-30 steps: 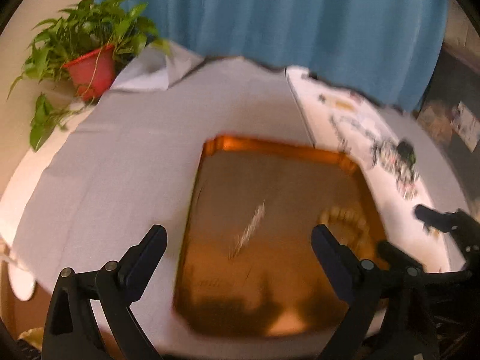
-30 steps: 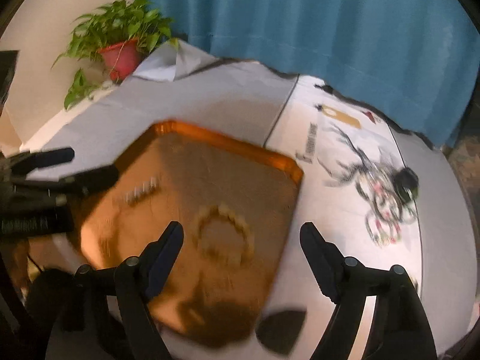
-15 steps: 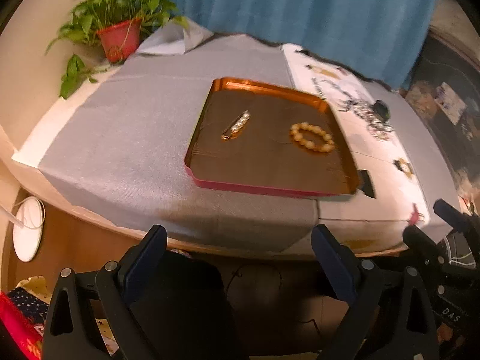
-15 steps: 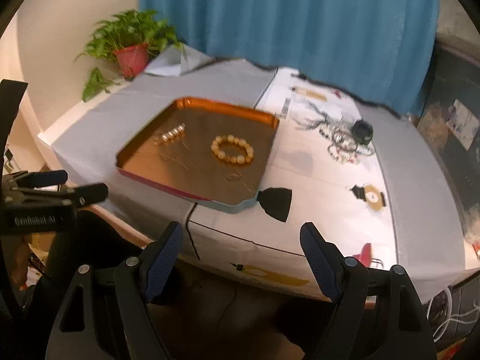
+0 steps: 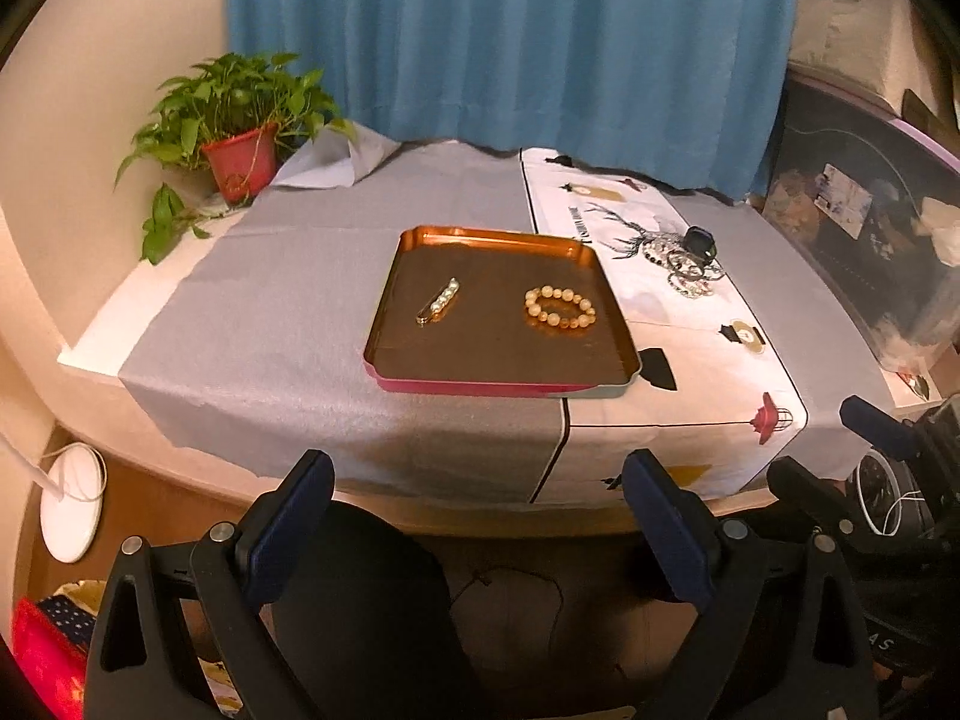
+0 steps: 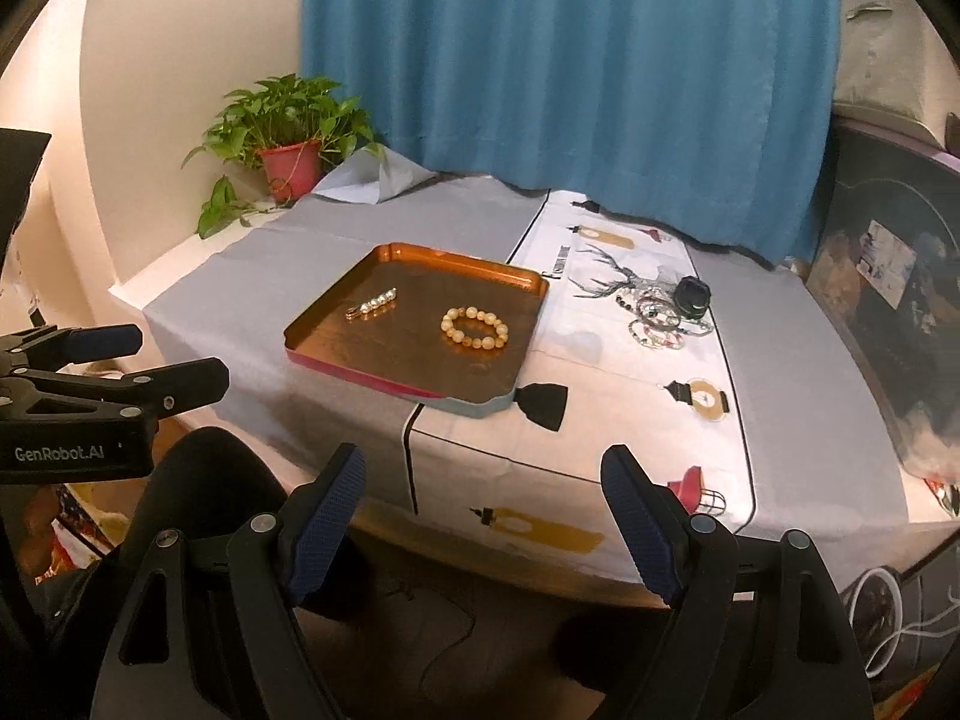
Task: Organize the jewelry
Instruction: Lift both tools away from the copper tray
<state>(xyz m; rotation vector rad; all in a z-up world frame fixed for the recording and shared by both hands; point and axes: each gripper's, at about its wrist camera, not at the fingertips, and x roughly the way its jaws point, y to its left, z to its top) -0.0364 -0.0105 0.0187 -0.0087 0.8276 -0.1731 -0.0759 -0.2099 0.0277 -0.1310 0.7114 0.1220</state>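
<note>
An orange tray (image 5: pixel 420 387) (image 6: pixel 336 363) sits on the table. In it lie a pearl hair clip (image 5: pixel 438 300) (image 6: pixel 372 303) at left and a beaded bracelet (image 5: pixel 560 307) (image 6: pixel 474 328) at right. A pile of bracelets (image 5: pixel 684 267) (image 6: pixel 663 318) with a small black box (image 5: pixel 700 242) (image 6: pixel 691 295) lies on the white runner right of the tray. My left gripper (image 5: pixel 477 516) and right gripper (image 6: pixel 480 513) are both open and empty, held back from the table's front edge. The left gripper also shows at the left of the right wrist view (image 6: pixel 156 360).
A potted plant (image 5: pixel 240 165) (image 6: pixel 291 165) stands at the back left corner. A blue curtain (image 5: pixel 510 42) hangs behind the table. A dark cabinet (image 5: pixel 870 240) stands at right. A white round object (image 5: pixel 72 510) lies on the floor at left.
Both grippers have pulled back and away from the tray, from close above it to beyond the table's front edge. Both stay open. The clip and bracelet stay in the tray.
</note>
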